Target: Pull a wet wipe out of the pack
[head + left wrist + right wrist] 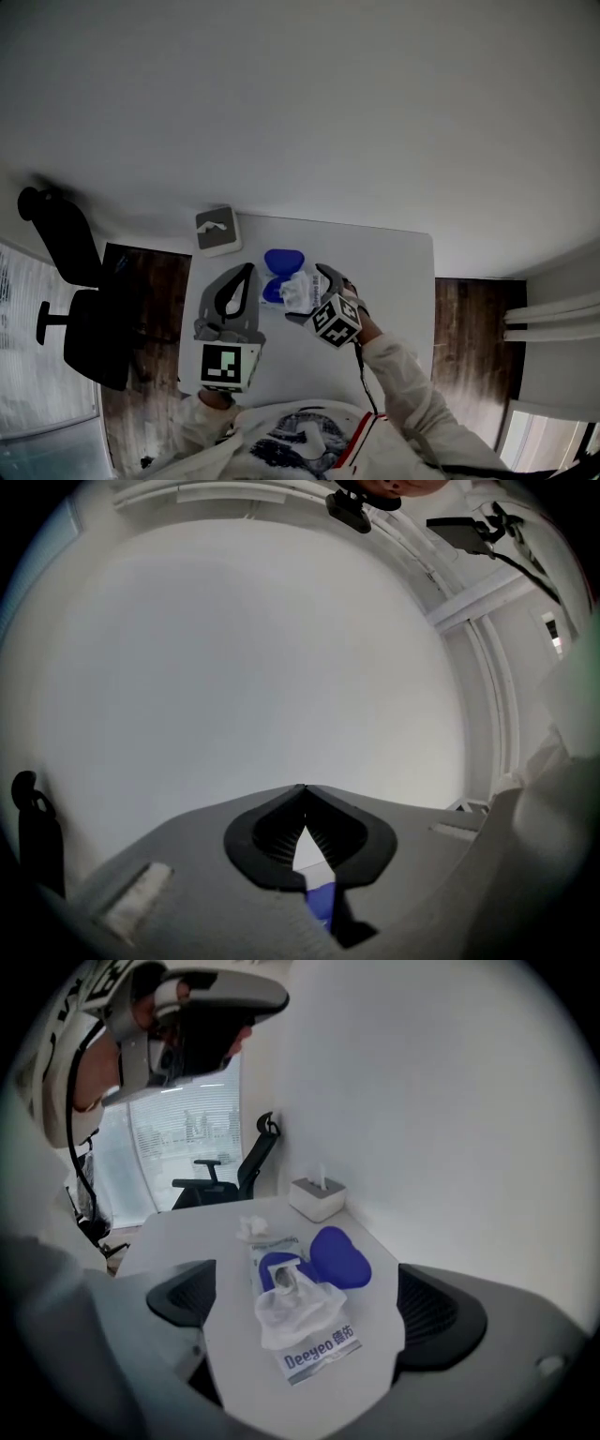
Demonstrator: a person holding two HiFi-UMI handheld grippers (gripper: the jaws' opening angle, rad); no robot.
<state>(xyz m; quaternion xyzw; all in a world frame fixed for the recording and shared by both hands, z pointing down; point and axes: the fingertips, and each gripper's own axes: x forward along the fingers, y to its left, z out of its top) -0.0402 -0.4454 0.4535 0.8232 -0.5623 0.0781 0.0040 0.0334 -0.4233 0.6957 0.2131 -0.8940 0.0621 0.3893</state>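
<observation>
The wet wipe pack point(317, 1342) lies flat on the white table point(187, 1232), and its blue lid point(339, 1257) is flipped open. A white wipe point(292, 1309) sticks out of the opening in a crumpled bunch. My right gripper point(307, 1283) hangs just above the pack, open wide, with a jaw on either side of the wipe and no contact. From the head view the pack point(279, 274) and wipe point(298, 292) sit mid-table under the right gripper point(309, 292). To the pack's left my left gripper point(250, 270) is shut, its tips point(302, 791) meeting with nothing gripped.
A grey tissue box point(217, 231) stands at the table's far left corner. One crumpled wipe point(251, 1228) lies beyond the pack. A black office chair point(75, 309) is off the table's left side. A white wall borders the far edge.
</observation>
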